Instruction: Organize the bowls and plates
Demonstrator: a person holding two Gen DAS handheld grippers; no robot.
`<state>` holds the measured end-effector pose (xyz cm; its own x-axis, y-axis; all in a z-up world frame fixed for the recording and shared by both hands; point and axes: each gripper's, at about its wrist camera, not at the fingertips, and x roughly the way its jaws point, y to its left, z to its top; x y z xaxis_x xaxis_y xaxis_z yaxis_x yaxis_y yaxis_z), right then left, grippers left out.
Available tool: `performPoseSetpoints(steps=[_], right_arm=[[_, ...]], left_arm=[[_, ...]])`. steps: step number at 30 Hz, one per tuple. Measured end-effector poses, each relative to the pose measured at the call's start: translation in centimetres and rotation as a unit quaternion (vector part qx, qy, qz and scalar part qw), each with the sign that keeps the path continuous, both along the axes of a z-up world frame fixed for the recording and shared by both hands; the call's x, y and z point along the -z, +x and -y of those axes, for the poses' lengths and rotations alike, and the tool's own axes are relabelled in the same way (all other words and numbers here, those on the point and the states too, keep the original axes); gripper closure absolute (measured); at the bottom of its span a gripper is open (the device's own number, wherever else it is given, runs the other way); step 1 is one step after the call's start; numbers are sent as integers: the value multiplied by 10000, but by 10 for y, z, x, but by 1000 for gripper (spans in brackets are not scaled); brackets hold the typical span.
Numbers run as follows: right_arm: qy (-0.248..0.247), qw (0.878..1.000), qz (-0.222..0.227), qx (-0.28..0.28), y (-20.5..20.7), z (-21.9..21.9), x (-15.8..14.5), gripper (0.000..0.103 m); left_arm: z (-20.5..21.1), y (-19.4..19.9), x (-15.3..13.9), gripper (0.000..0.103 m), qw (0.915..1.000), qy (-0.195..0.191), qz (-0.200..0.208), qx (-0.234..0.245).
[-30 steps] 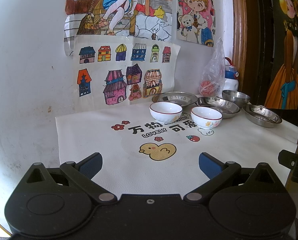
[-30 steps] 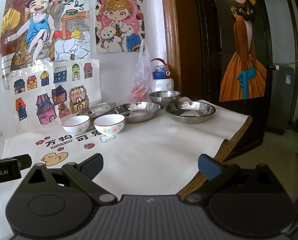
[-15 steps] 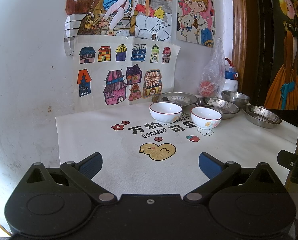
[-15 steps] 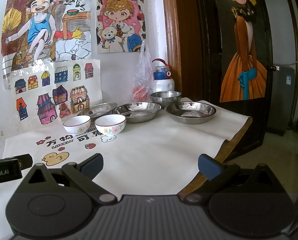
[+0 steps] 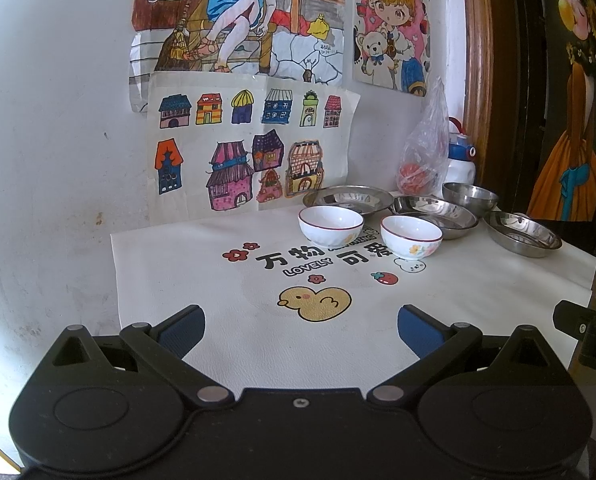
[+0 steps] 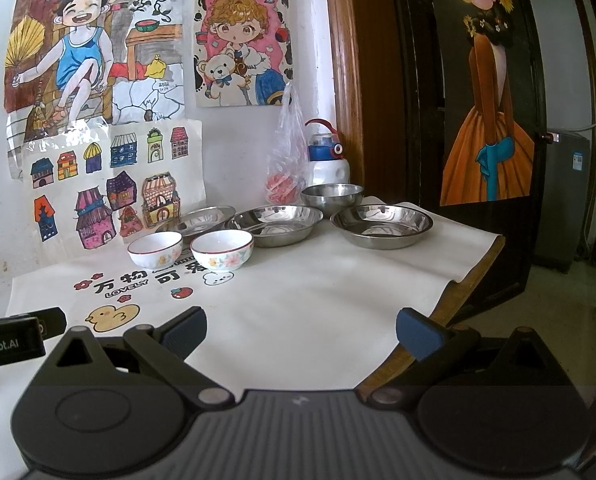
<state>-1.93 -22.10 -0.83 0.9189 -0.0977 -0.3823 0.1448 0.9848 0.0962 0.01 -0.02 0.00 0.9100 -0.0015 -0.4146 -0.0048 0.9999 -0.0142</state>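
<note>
Your left gripper (image 5: 301, 328) has its jaws spread wide with nothing between them, and it hangs over the near part of the white table mat (image 5: 202, 344), just short of the printed yellow duck (image 5: 315, 302). Your right gripper (image 6: 301, 330) is likewise spread wide and empty, positioned over the near right edge of the mat, where the wooden table edge (image 6: 449, 312) shows beside the right finger. All the dishes sit toward the far edge of the mat, well apart from both grippers. Nearest to you are two white ceramic bowls side by side and upright: the left ceramic bowl (image 6: 155, 249) and the right ceramic bowl (image 6: 222, 250), close together but not touching. Behind them, along the far edge, you find three steel plates in a row: the left steel plate (image 6: 197, 220) nearest the wall drawings (image 6: 110, 184), the middle steel plate (image 6: 274, 225), and the right steel plate (image 6: 381, 226) toward the far right corner. A small steel bowl (image 6: 331, 197) stands behind the gap between the middle and right plates. In the far corner against the wall stand a plastic bag (image 6: 286, 160) and a white and blue bottle (image 6: 327, 156).
</note>
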Motion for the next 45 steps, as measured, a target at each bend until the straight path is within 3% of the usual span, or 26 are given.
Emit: performPoseSetpoints(steps=[28, 38, 45], right_arm=[[42, 10000, -82, -12, 11, -1, 3, 0], [-100, 9999, -10, -27, 39, 30, 4, 0], [-391, 9992, 55, 53, 76, 76, 1, 0]], left_arm=[[3, 6, 5, 1, 9998, -98, -102, 171], [10, 35, -2, 1, 9985, -173, -259, 449], [46, 73, -20, 1, 9953, 26, -155, 957]])
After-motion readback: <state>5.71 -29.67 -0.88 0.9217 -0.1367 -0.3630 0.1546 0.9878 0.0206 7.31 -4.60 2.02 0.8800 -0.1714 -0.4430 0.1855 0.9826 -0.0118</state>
